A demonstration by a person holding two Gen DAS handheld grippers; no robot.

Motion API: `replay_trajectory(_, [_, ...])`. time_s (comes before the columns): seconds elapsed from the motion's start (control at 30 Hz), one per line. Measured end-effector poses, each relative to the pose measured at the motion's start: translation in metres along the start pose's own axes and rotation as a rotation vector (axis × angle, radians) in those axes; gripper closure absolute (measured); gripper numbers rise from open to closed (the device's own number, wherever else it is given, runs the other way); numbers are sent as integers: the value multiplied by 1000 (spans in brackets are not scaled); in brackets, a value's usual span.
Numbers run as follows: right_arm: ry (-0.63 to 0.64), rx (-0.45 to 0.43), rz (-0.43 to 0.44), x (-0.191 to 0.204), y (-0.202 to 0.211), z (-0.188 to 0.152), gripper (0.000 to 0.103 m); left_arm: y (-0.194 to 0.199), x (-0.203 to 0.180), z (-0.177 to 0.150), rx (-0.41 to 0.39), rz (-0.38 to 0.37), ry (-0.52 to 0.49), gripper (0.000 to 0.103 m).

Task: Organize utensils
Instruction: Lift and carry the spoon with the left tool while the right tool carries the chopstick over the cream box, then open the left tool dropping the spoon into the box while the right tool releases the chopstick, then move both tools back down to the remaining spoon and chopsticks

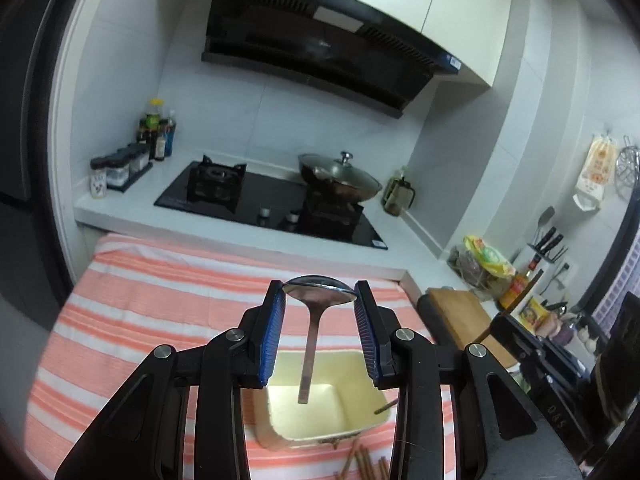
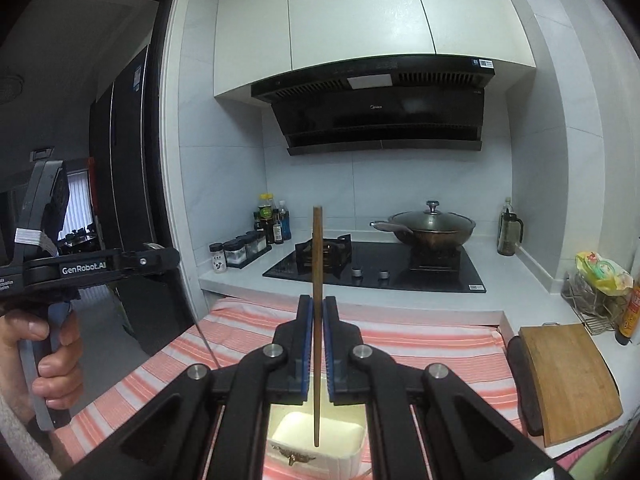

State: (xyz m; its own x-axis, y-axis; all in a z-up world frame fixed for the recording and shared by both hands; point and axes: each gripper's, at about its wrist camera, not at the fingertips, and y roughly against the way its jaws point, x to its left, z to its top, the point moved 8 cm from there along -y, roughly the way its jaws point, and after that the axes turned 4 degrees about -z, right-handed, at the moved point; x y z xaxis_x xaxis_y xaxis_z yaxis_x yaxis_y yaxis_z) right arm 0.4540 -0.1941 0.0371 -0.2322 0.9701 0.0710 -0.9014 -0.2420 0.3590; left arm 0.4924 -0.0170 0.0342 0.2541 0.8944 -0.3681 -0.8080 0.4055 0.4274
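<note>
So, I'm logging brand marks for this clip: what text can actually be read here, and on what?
"GenRobot.AI": side of the left gripper, seen from the right wrist view.
"Midea", faint: front of the range hood.
Small print under the gripper's logo: cut off, unreadable.
Stickers on the range hood, the hob and the fridge: too small.
Bottle labels and hanging bag: blurred.

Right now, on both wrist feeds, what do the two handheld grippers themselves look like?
Both are matte black plastic linkages with round silver pivot bolts and ribbed blue rubber pads lining the fingers. The left gripper and right gripper match. Seen side-on in the right wrist view, the left unit's black body carries white "GenRobot.AI" lettering, a white ribbed band and a grey pistol handle.
</note>
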Motion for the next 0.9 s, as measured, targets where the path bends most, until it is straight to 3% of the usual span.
replay_trajectory(0.13, [1,110,-17,-8,-46,-36,98,-48,2,-33,133,14,8,68])
replay_trajectory(0.27, [-60,300,9,-21,-88,-81,98,-87,6,-69,260,46,-14,68])
replay_trajectory(0.43, [-119,427,52,-28,-118,-112,97,-118,17,-100,339,87,5,67])
replay_trajectory(0.5, [-127,436,50,-28,-122,-115,91,-121,19,-106,346,92,17,60])
replay_trajectory(0.53, [-136,431,55,-28,-121,-112,84,-117,20,-106,341,84,21,53])
replay_trajectory(0.57, [-150,417,58,-30,-118,-110,66,-112,19,-105,330,76,16,44])
replay_trajectory(0.6, [-166,393,61,-30,-111,-106,55,-106,18,-105,318,76,-2,39])
replay_trajectory(0.73, [-151,354,55,-36,-78,-98,54,-60,19,-116,300,101,-124,26])
replay_trajectory(0.8, [-101,351,26,-41,-50,-107,54,-32,23,-139,312,111,-173,22])
replay_trajectory(0.9, [-46,387,-27,-56,-4,-141,53,10,33,-198,353,123,-220,16])
